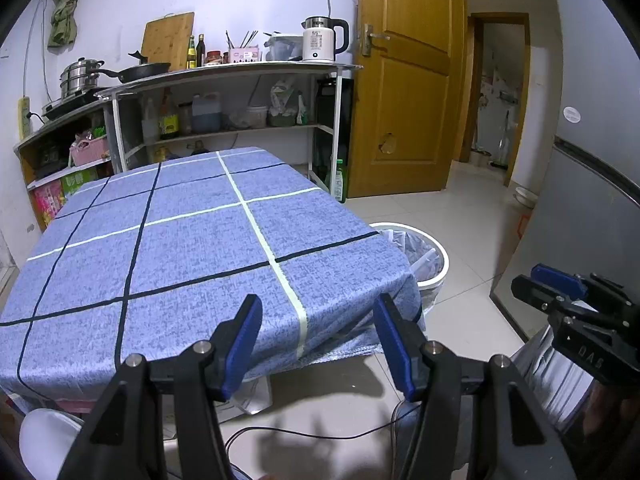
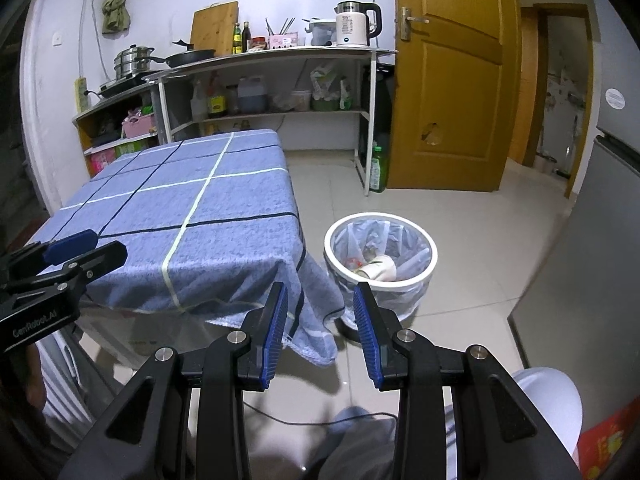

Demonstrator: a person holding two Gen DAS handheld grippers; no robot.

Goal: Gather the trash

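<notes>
Beside the low table draped in a blue checked cloth stands the white round plastic bin lined with a clear bag, close to the cloth's hanging corner; inside it lie a crumpled white paper cup and other scraps. Near the table's front edge, the left gripper with black arms and blue pads is spread with nothing between its fingers. Toward the bin, the right gripper likewise hangs parted and empty above the pale tiled floor.

Matt woven tablecloth; glossy tiled floor — clear plastic bin liner.
</notes>
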